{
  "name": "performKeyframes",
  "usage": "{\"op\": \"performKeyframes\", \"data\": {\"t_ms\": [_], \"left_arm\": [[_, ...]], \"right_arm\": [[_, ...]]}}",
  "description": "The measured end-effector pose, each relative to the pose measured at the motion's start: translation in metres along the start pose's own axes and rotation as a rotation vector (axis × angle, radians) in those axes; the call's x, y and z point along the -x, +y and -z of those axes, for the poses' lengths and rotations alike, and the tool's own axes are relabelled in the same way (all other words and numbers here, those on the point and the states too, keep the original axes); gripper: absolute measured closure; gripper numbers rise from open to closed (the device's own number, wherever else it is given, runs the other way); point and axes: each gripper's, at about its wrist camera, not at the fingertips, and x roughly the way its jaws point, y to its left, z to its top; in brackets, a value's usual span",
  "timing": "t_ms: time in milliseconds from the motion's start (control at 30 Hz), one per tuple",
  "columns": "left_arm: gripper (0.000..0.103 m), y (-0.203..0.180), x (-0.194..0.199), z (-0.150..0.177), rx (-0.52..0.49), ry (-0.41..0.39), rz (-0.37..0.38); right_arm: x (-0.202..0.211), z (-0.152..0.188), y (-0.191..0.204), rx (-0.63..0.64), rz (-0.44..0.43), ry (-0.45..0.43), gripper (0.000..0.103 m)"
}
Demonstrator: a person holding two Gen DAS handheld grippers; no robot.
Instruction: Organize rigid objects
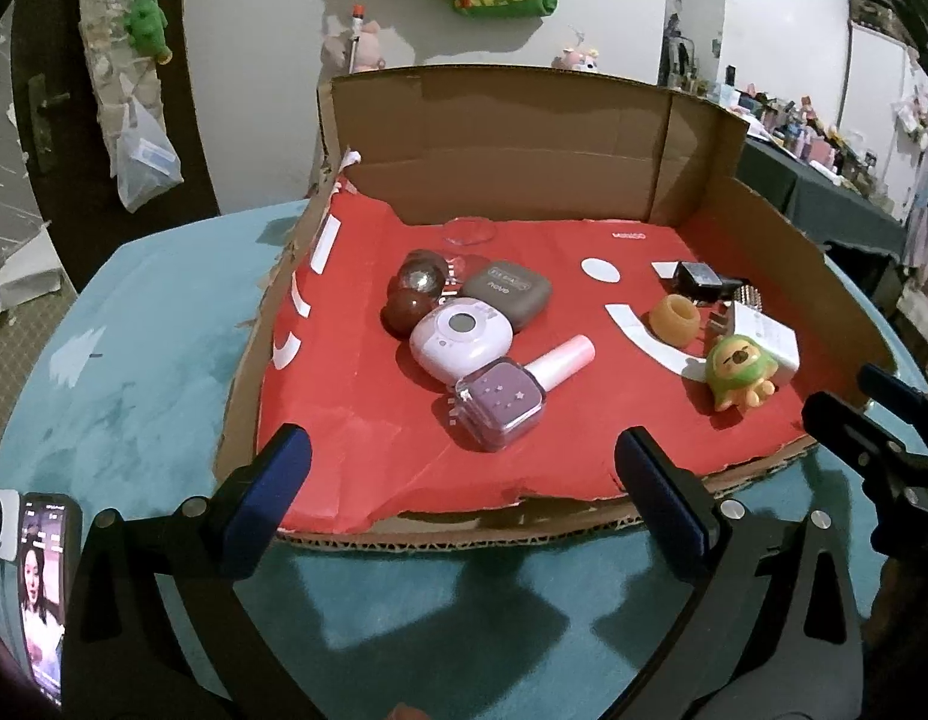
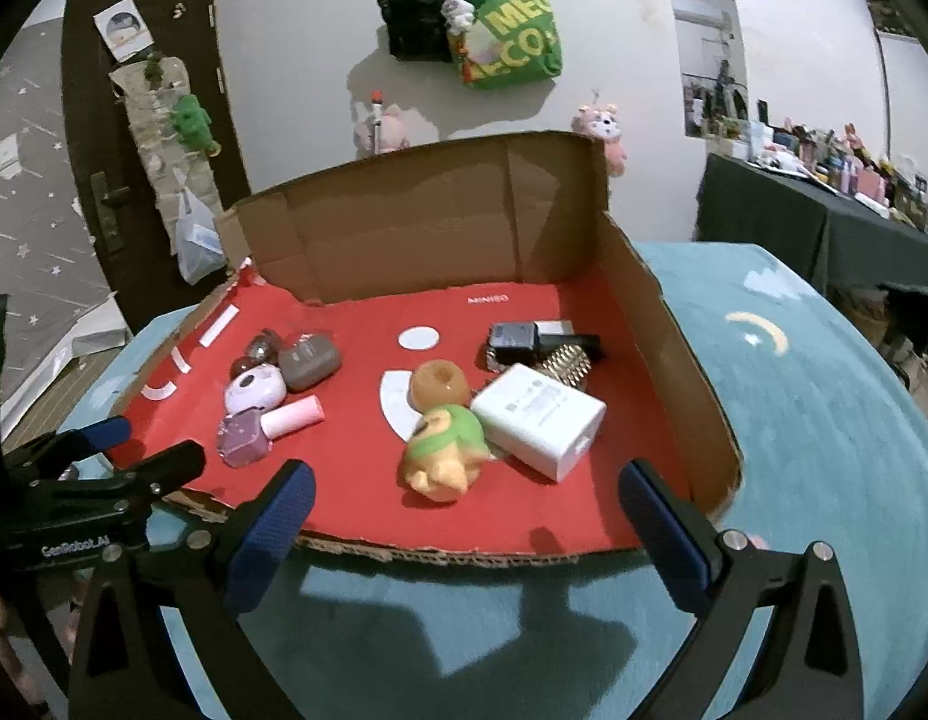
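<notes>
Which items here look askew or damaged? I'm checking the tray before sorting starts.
The nail polish bottle lies on its side, and so does the green-hooded figurine. The cardboard tray's front edge is ragged and torn. Nothing has spilled.

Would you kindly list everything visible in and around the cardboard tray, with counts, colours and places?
cardboard tray: 1, brown with red floor, on the table
table: 1, teal
nail polish bottle: 1, purple with pink cap, left group, nearest
round gadget: 1, lilac, left group
grey case: 1, left group
balls: 2, silver and maroon, left group
duck toy: 1, green and yellow, right group
orange ring: 1, right group
white box: 1, right group
black device: 1, rear right
phone: 1, lower left, screen lit
left gripper: fingers open
right gripper: fingers open
</notes>
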Motion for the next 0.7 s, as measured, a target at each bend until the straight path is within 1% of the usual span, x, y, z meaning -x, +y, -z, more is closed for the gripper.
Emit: {"op": "performKeyframes", "data": {"t_ms": [267, 700], "left_arm": [[0.0, -0.0034, -0.0046, 0.0058, -0.021, 0.016, -0.017], [0.0, -0.0015, -0.0086, 0.0075, -0.005, 0.038, 0.001]], "right_arm": [[-0.0035, 0.0083, -0.0022, -0.008, 0.03, 0.006, 0.0], [-0.0052, 0.0113, 0.0016, 0.009, 0.047, 0.013, 0.0]]}}
